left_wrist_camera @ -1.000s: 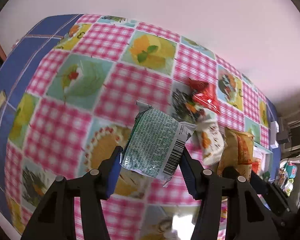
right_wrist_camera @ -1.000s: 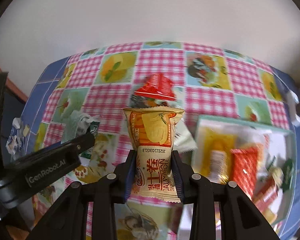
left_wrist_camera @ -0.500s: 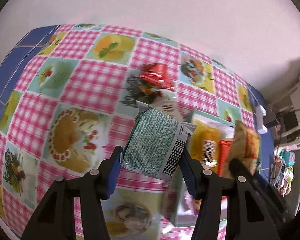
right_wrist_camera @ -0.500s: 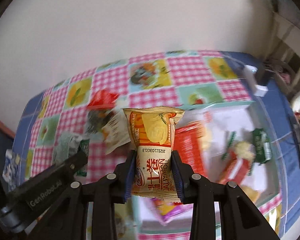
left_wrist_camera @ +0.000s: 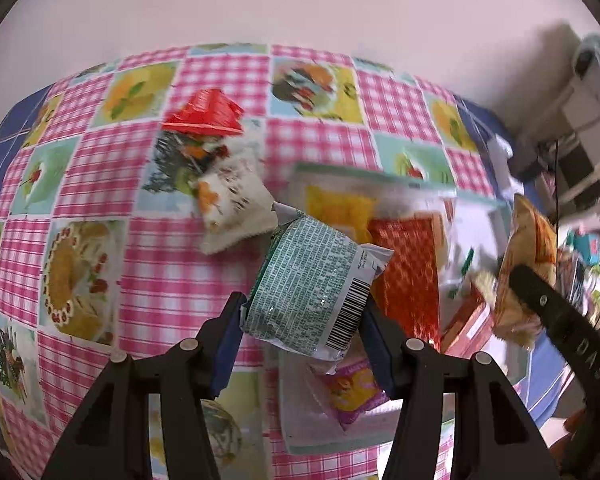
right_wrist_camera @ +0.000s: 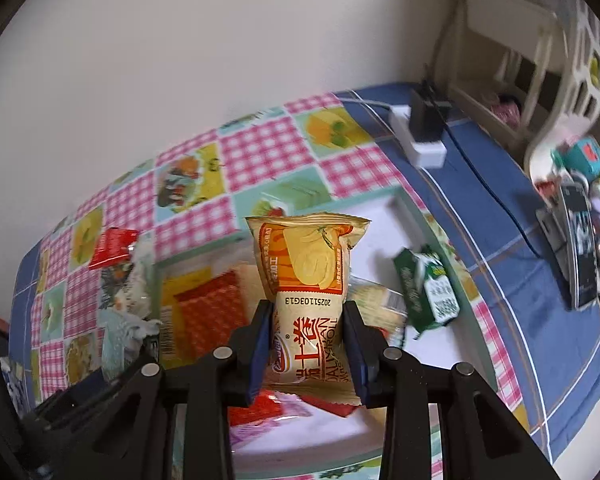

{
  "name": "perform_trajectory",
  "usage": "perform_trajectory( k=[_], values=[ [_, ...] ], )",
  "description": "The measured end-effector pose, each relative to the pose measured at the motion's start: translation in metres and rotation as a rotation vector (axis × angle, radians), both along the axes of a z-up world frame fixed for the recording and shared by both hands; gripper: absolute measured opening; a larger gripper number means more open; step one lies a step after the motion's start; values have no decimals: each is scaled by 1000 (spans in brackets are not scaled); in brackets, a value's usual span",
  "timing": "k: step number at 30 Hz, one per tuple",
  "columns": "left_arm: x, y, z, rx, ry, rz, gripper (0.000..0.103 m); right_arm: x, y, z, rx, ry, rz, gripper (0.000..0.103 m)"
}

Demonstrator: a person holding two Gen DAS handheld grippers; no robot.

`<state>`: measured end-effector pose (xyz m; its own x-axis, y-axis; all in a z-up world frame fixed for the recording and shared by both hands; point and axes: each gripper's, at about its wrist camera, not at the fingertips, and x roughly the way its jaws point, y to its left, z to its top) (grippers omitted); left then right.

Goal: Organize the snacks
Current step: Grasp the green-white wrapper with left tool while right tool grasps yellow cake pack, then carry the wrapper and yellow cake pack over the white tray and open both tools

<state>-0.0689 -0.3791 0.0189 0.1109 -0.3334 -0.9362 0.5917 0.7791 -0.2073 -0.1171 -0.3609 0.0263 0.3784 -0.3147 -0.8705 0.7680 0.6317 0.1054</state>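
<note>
Above tray (right_wrist_camera: 410,210): right gripper (right_wrist_camera: 306,344) clamps yellow snack (right_wrist_camera: 306,276).

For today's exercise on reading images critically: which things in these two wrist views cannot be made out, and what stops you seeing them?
- Left wrist: the tray contents are smeared by motion blur, and the green packet hides the middle.
- Left wrist: the green packet's front; only its printed back shows.
- Right wrist: the tray floor behind the yellow packet is hidden.
- Right wrist: items on the far right are blurred and cut off by the edge.
</note>
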Motion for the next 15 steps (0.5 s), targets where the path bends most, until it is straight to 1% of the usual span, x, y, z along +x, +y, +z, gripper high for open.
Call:
perform_trajectory(
  k=[3, 7, 15],
  values=[
    [-11, -10, -5, 23, -8, -36, 58, -8, -10, -10, 32, 6, -23, 37],
    [-21, -16, -10, 33, -4, -67, 58, -17, -19, -20, 62, 18, -48, 37],
    [-34, -30, -19, 20, 22, -123, 58, -19, -25, -31, 82, 28, -51, 37]
  ],
)
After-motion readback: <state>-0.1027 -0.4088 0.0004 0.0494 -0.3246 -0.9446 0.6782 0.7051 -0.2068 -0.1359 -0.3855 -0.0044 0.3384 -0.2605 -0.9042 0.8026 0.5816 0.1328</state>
